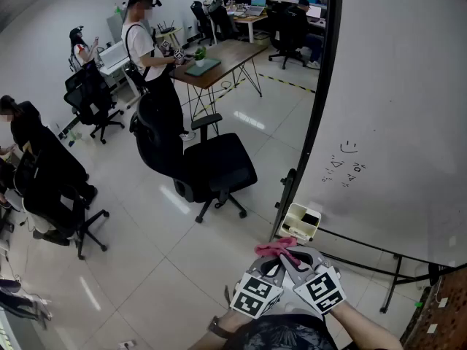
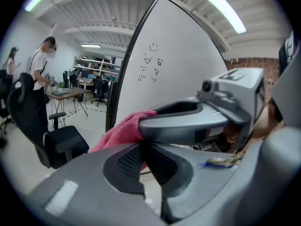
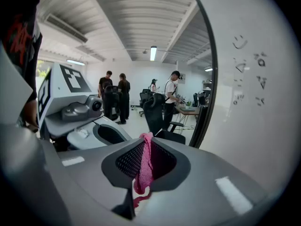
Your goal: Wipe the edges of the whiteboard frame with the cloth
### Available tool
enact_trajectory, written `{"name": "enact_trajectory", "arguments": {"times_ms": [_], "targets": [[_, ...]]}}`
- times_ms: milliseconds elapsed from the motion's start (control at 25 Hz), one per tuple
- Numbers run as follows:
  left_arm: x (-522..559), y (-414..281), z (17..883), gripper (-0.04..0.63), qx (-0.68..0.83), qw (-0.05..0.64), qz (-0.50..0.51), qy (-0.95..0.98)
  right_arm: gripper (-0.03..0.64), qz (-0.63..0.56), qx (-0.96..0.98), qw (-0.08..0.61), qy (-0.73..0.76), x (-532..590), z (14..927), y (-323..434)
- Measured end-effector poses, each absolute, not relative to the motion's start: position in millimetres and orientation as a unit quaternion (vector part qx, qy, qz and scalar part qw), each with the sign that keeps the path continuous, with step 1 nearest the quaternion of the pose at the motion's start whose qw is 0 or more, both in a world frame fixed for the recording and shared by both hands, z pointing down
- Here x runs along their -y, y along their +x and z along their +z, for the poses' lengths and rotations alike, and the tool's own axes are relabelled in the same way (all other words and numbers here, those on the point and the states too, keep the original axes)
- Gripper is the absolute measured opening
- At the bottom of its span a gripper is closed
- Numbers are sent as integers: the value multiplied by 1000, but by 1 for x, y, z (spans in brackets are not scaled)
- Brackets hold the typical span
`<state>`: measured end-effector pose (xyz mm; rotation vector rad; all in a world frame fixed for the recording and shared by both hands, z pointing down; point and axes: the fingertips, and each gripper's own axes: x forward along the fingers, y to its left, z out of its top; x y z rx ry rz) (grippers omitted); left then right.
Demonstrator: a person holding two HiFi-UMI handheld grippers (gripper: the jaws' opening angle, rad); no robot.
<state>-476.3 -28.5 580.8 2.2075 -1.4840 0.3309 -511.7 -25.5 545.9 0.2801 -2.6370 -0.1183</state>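
Note:
The whiteboard point(image 1: 394, 108) stands at the right, its black frame edge point(image 1: 319, 100) running from top to floor. Both grippers meet at a pink cloth point(image 1: 276, 248) low in the head view, short of the frame. My right gripper point(image 3: 146, 147) is shut on the cloth point(image 3: 145, 168), which hangs between its pads. My left gripper point(image 2: 143, 149) has its jaws together beneath the right one's finger. The cloth point(image 2: 124, 131) lies just over its tips, and I cannot tell whether it is pinched there. The frame point(image 2: 120, 84) is ahead of both.
A white box point(image 1: 301, 221) sits at the board's foot beside the frame. The board's stand bar point(image 1: 398, 272) runs low at the right. A black office chair point(image 1: 208, 162) stands to the left on the tiled floor. Several people and a desk point(image 1: 219, 57) are farther off.

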Motion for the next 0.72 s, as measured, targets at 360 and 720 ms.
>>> {"name": "enact_trajectory", "arguments": {"times_ms": [360,720], "targets": [[30,-494,607,0,414,236,189,859,25,-70,966,217,120,11,545,-576],[50,-505,633,0,455,286,178,824,18,90,952,159,245,45,569,-554]]}}
